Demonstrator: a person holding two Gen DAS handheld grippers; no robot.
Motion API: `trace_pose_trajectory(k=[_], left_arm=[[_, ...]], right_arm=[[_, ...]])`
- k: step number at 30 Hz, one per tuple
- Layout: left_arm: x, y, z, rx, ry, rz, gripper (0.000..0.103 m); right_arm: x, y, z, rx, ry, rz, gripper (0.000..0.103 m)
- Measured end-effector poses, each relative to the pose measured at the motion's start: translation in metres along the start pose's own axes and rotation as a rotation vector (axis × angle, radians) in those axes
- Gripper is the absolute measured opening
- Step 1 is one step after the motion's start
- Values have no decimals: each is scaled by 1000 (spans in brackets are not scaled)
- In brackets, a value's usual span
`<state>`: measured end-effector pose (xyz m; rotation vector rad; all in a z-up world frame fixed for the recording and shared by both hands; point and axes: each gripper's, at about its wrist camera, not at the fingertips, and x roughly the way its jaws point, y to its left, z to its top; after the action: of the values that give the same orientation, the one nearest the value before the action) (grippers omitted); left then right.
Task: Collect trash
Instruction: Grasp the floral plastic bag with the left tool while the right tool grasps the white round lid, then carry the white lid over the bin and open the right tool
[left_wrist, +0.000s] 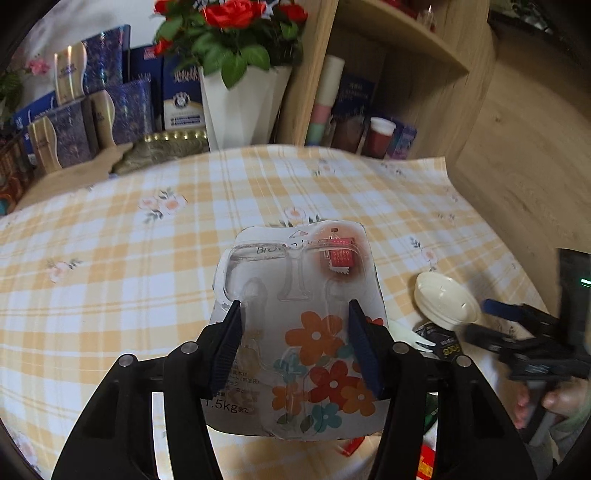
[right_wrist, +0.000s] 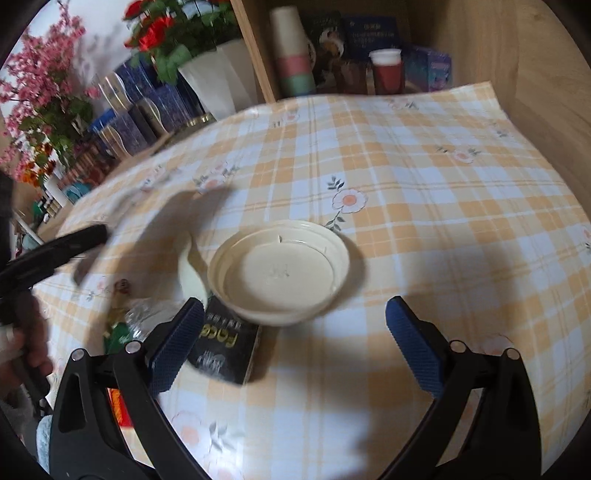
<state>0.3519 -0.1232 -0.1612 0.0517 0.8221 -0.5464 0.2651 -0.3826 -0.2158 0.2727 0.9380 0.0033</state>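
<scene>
In the left wrist view my left gripper (left_wrist: 294, 309) is shut on a flat blister pack (left_wrist: 306, 280) of clear plastic on a flower-printed card, with a pad pressed on each long edge. The pack hangs above the checked tablecloth (left_wrist: 129, 258). To its right lie a cream round lid (left_wrist: 445, 302), a white plastic fork (left_wrist: 410, 332) and a black packet (left_wrist: 443, 345). My right gripper (right_wrist: 294, 308) stands open just above the near rim of the cream lid (right_wrist: 280, 269), which rests partly on the black packet (right_wrist: 225, 347). Nothing is between its pads.
A white vase of red roses (left_wrist: 243, 99) and blue boxes (left_wrist: 122, 107) stand at the table's back. A wooden shelf (left_wrist: 406, 55) with cups is behind on the right. Green and red wrappers (right_wrist: 118, 332) lie at the near left edge. A person's hand (right_wrist: 22, 354) holds the blurred left gripper.
</scene>
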Motion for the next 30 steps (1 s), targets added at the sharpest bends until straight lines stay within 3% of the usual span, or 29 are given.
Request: trace_pose_trajectory(k=[9, 12, 21, 30], left_arm=[[-36, 9, -7, -27, -44, -8, 55], [-47, 12, -12, -38, -55, -12, 55], [-94, 18, -32, -118, -112, -17, 55], [-153, 17, -65, -170, -159, 15, 55]], right_arm=[[31, 12, 20, -27, 46, -49, 97], [29, 14, 22, -32, 41, -35, 88], [-24, 27, 9, -88, -120, -80, 87], [-93, 48, -43, -115, -243, -19, 87]])
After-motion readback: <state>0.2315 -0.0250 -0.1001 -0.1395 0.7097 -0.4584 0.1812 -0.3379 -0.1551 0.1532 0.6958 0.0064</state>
